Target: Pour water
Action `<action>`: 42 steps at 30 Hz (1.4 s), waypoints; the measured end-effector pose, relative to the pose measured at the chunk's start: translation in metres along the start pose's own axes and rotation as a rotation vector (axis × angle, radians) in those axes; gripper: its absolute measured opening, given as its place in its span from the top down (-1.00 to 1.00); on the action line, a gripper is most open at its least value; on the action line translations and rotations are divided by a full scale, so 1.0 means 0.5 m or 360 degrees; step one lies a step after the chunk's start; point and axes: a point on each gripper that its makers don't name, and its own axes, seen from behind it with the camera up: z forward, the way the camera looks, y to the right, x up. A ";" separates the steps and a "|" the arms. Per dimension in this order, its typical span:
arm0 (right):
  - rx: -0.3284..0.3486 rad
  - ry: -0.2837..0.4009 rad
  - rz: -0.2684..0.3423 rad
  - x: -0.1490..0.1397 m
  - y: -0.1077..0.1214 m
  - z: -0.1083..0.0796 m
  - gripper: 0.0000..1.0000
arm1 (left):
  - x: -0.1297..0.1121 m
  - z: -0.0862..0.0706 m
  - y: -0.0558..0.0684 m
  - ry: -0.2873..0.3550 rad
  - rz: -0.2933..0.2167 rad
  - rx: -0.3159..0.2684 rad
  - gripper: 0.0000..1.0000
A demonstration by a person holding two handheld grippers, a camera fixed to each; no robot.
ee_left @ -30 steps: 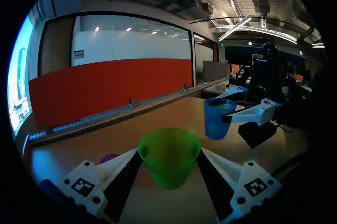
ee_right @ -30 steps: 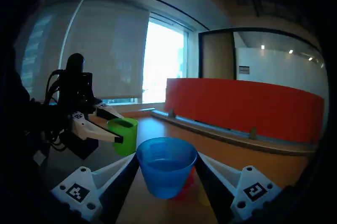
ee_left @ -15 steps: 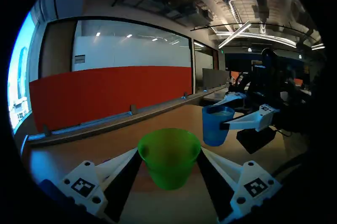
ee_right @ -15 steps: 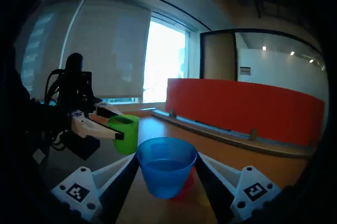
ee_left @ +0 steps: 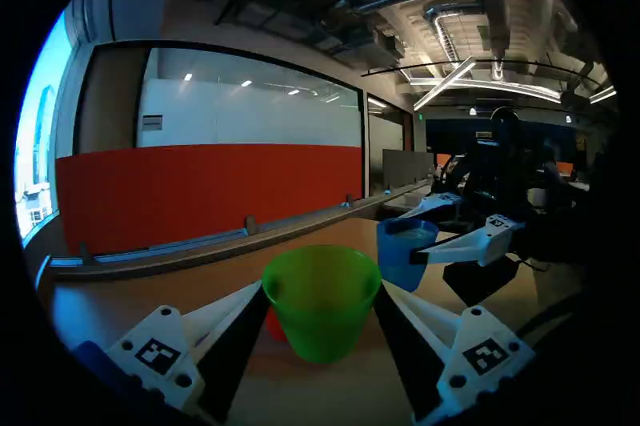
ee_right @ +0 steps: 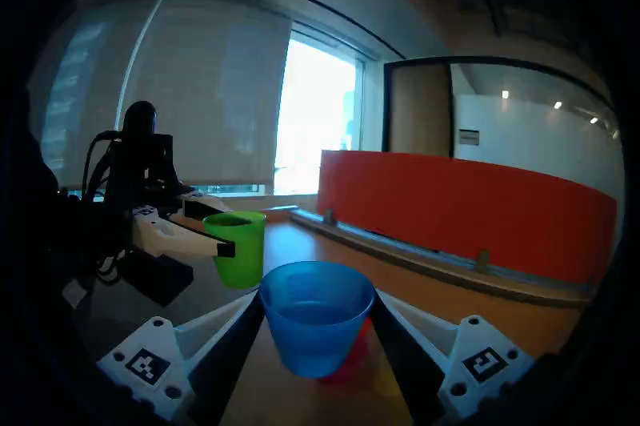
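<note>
Since a second ago the two cups have drawn together, the far cup sitting closer to the near one in each view. The left hand-held gripper [ee_left: 322,299] is clamped on an upright green cup [ee_left: 322,314], both fingers pressed to its sides. The right hand-held gripper [ee_right: 317,304] grips an upright blue cup [ee_right: 317,326] the same way, with water [ee_right: 314,315] visible inside. Both cups are carried above the wooden desk [ee_right: 472,298]. From the right gripper view, the green cup lies ahead and to the left, its rim a little higher in the picture. From the left gripper view, the blue cup stands just beside it on the right. Pouring would likely mean tipping the blue cup leftward over the green rim. A red item [ee_left: 276,327] sits on the desk behind. Square coded markers [ee_left: 157,355] are printed on the fingers, and a wall sign [ee_left: 151,122] is too small to read.
</note>
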 end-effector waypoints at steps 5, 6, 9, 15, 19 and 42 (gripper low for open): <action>0.0005 -0.0001 -0.0011 0.006 0.000 0.000 -0.83 | 0.006 0.000 0.002 0.0025 0.0005 0.0003 -0.74; 0.0005 -0.0001 -0.0015 0.007 0.000 0.000 -0.83 | 0.008 -0.001 0.003 0.0031 0.0006 0.0002 -0.74; 0.0008 -0.0002 -0.0019 0.010 0.000 0.001 -0.83 | 0.013 0.001 0.008 0.0049 0.0000 -0.0008 -0.74; 0.0014 -0.0002 -0.0025 0.017 0.001 0.002 -0.83 | 0.024 0.000 0.011 0.0073 -0.0005 -0.0016 -0.74; 0.0017 -0.0012 -0.0038 0.017 0.002 0.002 -0.83 | 0.022 0.000 0.011 0.0067 0.0003 -0.0017 -0.74; 0.0087 -0.0061 -0.0180 0.057 0.004 0.030 -0.83 | -0.001 -0.004 0.011 -0.0016 0.0011 -0.0053 -0.73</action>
